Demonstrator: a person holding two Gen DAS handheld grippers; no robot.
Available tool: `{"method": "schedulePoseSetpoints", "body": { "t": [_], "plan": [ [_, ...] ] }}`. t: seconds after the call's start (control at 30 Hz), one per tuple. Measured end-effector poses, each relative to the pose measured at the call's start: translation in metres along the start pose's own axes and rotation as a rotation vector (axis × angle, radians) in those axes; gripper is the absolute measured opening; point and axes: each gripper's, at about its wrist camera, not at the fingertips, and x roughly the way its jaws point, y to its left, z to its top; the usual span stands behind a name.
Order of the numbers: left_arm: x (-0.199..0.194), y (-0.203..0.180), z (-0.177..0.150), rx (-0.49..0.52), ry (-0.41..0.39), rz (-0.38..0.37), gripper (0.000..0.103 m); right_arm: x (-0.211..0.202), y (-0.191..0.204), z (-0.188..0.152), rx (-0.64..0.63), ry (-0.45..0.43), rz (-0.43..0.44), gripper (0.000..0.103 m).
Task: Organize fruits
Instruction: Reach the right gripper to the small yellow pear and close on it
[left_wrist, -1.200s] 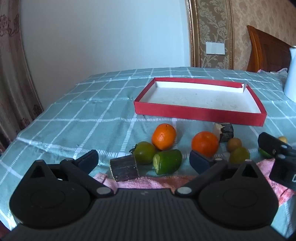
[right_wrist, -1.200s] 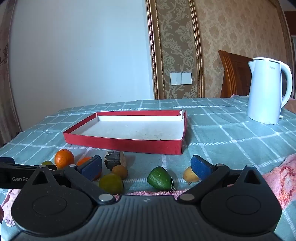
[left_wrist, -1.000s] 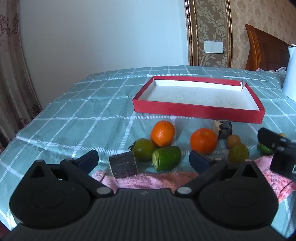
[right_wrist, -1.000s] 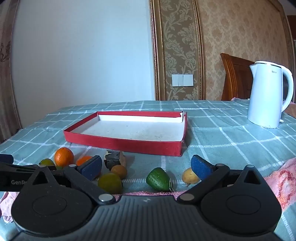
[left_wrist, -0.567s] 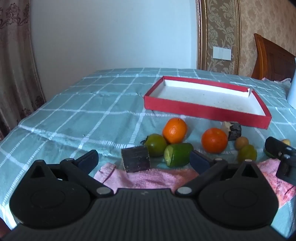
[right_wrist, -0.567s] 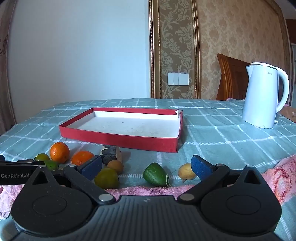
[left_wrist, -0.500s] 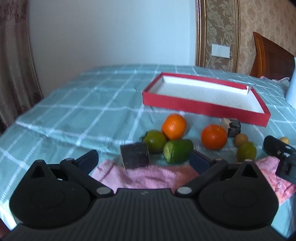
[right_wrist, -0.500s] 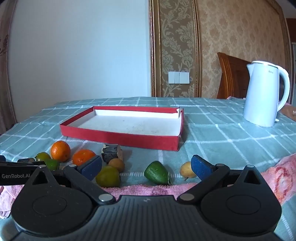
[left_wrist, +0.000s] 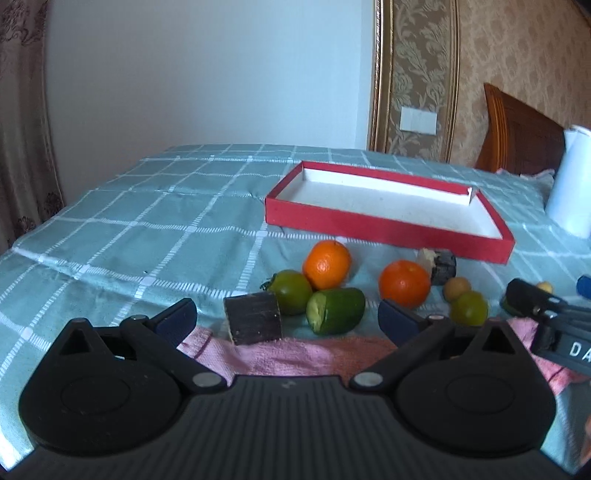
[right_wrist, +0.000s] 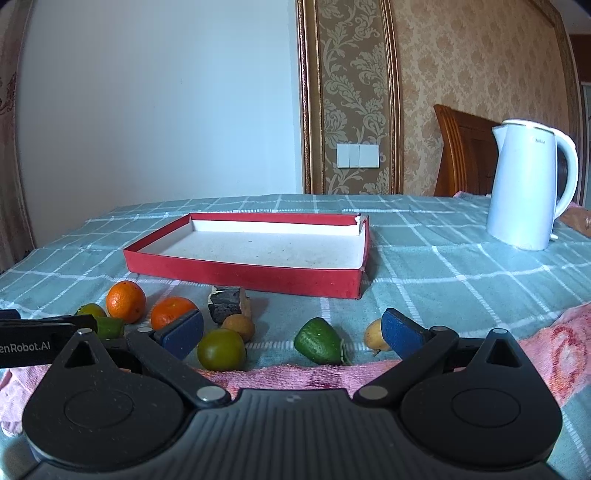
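The bench (right_wrist: 424, 266) wears a green checked cloth. A red tray (right_wrist: 243, 275) sits on it, with a white kettle (right_wrist: 524, 188) off to the right. In front of the tray lie two oranges (left_wrist: 327, 264), green fruits (right_wrist: 221, 349) and small brown ones. The left gripper (left_wrist: 286, 317) and right gripper (right_wrist: 291, 334) hover with fingers spread wide, holding nothing. One side reads "enRobot.AI".

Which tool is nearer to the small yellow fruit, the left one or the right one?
Right. The right tool has the small yellow fruit touching or just behind its right fingertip. The left tool faces the dark block and cut green fruit, with the yellow fruit far to its right.
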Motion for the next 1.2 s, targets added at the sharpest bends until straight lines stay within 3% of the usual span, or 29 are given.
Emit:
{"method": "schedulePoseSetpoints", "body": {
  "t": [0.27,0.57,0.97,1.2],
  "plan": [
    [0.007,-0.014,-0.010,0.084,0.011,0.008,0.103,0.004,-0.011,-0.006,0.011,0.024,-0.003,0.103],
    [0.017,-0.012,-0.015,0.076,0.009,-0.033,0.103,0.009,-0.024,-0.007,0.030,0.022,0.000,0.103],
    [0.022,-0.013,-0.014,0.092,0.006,-0.035,0.103,0.013,-0.047,0.001,0.059,-0.007,-0.067,0.103],
    [0.023,-0.012,-0.015,0.091,0.004,-0.038,0.103,0.023,-0.063,0.003,0.090,0.032,-0.123,0.103]
  ]
}}
